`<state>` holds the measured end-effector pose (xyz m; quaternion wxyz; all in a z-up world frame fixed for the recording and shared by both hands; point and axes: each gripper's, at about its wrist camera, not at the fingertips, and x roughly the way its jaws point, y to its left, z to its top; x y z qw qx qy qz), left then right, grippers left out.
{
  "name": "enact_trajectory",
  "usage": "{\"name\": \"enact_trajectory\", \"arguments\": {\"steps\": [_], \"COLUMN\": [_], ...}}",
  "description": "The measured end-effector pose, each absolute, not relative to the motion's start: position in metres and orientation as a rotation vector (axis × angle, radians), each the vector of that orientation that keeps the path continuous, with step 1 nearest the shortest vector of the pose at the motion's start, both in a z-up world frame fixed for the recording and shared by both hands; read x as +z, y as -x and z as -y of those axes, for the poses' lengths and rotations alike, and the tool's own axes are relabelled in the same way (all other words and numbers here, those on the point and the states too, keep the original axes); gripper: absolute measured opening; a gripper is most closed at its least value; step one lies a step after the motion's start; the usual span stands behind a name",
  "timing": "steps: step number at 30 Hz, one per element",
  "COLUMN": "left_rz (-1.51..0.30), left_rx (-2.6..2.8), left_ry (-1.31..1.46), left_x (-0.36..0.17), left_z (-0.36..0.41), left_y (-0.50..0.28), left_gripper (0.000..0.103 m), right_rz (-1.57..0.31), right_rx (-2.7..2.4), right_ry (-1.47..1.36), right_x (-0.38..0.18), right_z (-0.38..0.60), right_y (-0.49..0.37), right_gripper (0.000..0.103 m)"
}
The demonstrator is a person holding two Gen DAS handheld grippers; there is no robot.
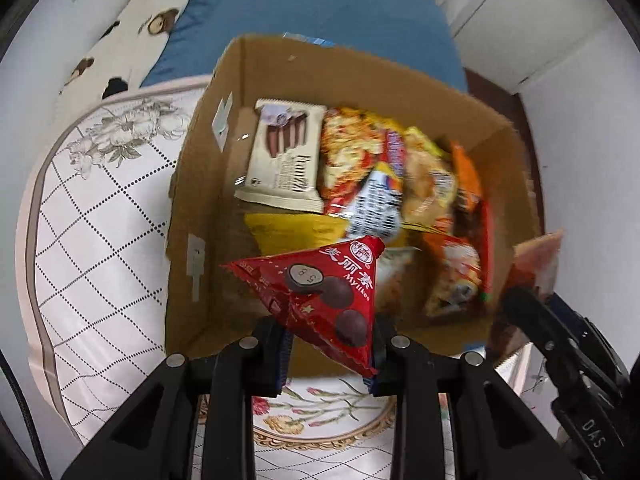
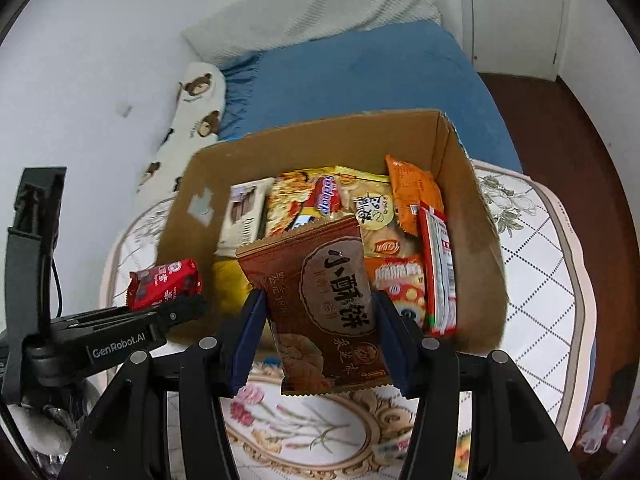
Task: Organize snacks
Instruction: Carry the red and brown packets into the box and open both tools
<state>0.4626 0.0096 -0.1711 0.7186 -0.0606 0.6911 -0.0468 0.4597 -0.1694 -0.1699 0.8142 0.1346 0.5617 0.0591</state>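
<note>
An open cardboard box [image 1: 200, 184] [image 2: 476, 216] stands on the mattress, holding several snack packets, among them a white wafer pack [image 1: 284, 156] [image 2: 242, 216] and an orange packet [image 2: 414, 196]. My left gripper [image 1: 332, 336] is shut on a red Mylikes chocolate packet [image 1: 320, 296], held over the box's near edge; it also shows in the right wrist view [image 2: 164, 284]. My right gripper [image 2: 320, 328] is shut on a brown biscuit packet [image 2: 324, 300], held over the box's near edge; the packet shows at the right of the left wrist view [image 1: 536, 260].
The box sits on a quilted floral mattress [image 1: 100, 216] [image 2: 536, 264]. Behind it lie a blue sheet [image 2: 360, 80], a bear-print pillow [image 1: 132, 28] and white walls. A white cupboard [image 1: 532, 20] and dark floor [image 2: 560, 140] are to the right.
</note>
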Motion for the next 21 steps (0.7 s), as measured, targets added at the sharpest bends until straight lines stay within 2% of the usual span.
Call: {"name": "enact_trajectory", "arguments": {"steps": [7,16,17,18,20,21], "left_rz": [-1.593,-1.619,-1.624,-1.631,-1.634,-1.632], "left_rx": [-0.056,-0.010,-0.012,-0.010,-0.018,-0.022], "left_ry": [0.100,0.075,0.077,0.079,0.093,0.092], "left_x": [-0.206,-0.220,-0.222,-0.224,-0.228,-0.229], "left_z": [-0.009,-0.014,-0.015,-0.016,-0.018,-0.017], "left_y": [-0.484,-0.494,-0.494,-0.495,-0.495,-0.495], "left_gripper": [0.025,0.027,0.029,0.034,0.050,0.052], "right_rz": [-1.268,-1.360,-1.372,-1.380,-1.386,-1.390], "right_rx": [0.086,0.065,0.066,0.065,0.065,0.065], "right_ry": [-0.296,-0.248,-0.247,-0.242,-0.232,-0.229], "right_x": [-0.203,-0.231,-0.234,-0.236,-0.238,-0.239], "right_z": [0.170,0.160,0.160,0.159,0.158,0.159], "right_y": [-0.489,-0.501,-0.501,-0.501,-0.501,-0.501], "right_gripper": [0.057,0.058,0.059,0.069,0.084,0.086]}}
